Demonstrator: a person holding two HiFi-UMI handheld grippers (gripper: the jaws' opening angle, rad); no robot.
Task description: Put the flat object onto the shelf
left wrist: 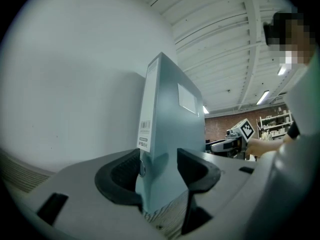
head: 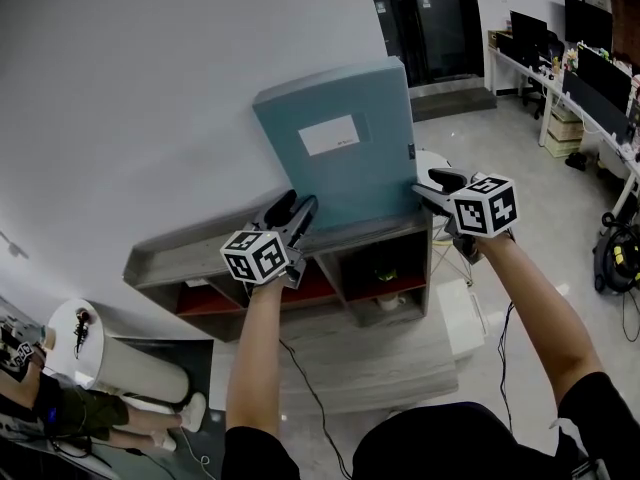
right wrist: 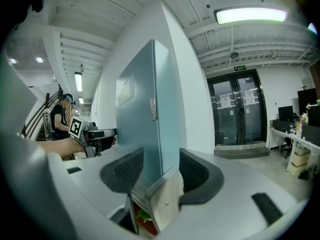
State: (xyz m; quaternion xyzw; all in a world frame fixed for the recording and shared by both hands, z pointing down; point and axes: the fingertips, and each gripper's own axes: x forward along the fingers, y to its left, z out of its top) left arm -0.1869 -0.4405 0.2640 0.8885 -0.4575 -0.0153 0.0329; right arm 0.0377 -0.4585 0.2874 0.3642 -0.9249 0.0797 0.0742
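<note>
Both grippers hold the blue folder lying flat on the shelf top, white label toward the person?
No: the blue folder stands upright on the shelf top, per the head view. The left gripper and right gripper do hold it, white label toward the person.

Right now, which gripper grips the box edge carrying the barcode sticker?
The left gripper: the file box's spine with the barcode sticker sits between its jaws. The right gripper holds the opposite edge, with the metal catch.

Left tool (head: 298, 206), right tool (head: 432, 186) clamped, level
</note>
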